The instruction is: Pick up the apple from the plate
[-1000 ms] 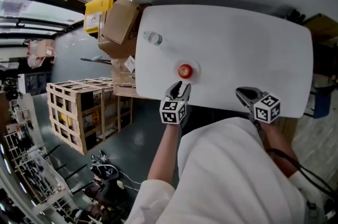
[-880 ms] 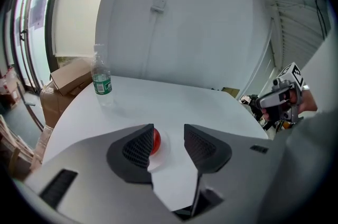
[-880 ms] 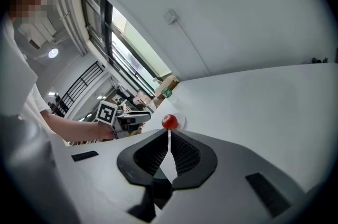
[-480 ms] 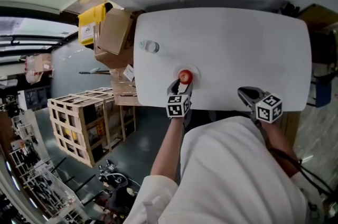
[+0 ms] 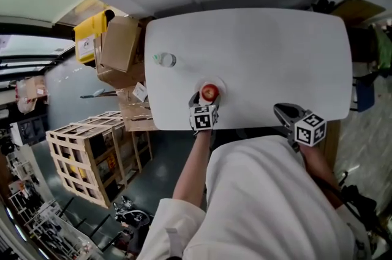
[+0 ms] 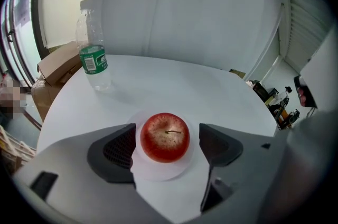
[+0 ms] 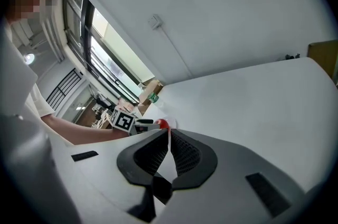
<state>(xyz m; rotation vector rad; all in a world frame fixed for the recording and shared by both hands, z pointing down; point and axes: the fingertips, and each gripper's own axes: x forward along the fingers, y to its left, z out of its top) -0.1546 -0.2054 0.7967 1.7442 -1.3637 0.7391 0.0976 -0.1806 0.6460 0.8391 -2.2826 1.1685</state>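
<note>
We find the apple upright on its plate on the tabletop. The left tool straddles the apple with its jaws opening, and both pads are clear of it. We advise setting the pads at the apple's widest girth, closing evenly, then lifting straight up so the plate stays put. A bottle stands well beyond the apple. The right tool, jaws together, sits well to the apple's right. A second ago the left tool stood short of the apple, with its jaws narrower.
</note>
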